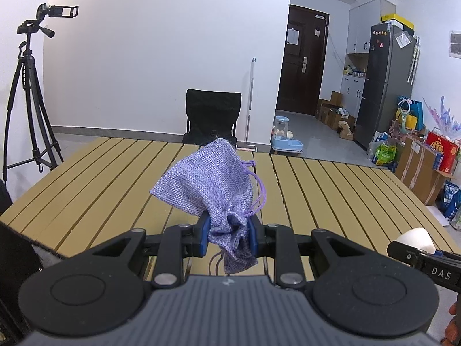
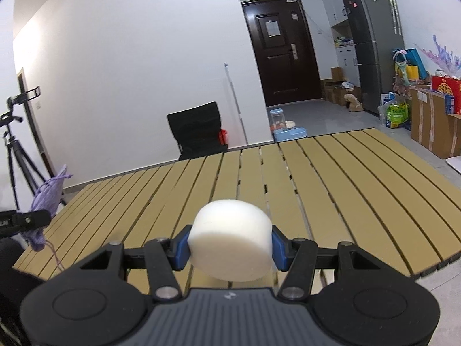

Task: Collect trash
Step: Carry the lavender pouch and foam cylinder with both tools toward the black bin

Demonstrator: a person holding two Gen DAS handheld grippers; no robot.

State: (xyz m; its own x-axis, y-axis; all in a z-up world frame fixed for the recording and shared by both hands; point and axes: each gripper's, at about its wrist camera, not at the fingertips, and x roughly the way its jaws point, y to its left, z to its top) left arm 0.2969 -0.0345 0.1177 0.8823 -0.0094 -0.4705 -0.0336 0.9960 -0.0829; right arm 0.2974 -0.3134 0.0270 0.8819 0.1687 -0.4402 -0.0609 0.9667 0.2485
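My left gripper is shut on the neck of a purple woven drawstring pouch and holds it up above the yellow slatted table. The pouch's body stands forward of the blue pads and its cords hang on the right. My right gripper is shut on a white foam cylinder, held above the table. The pouch shows at the left edge of the right wrist view. The foam piece shows at the right edge of the left wrist view.
A black chair stands behind the table's far edge. A camera tripod stands at the left. A blue pet feeder, cardboard boxes and a fridge are on the right, beyond the table.
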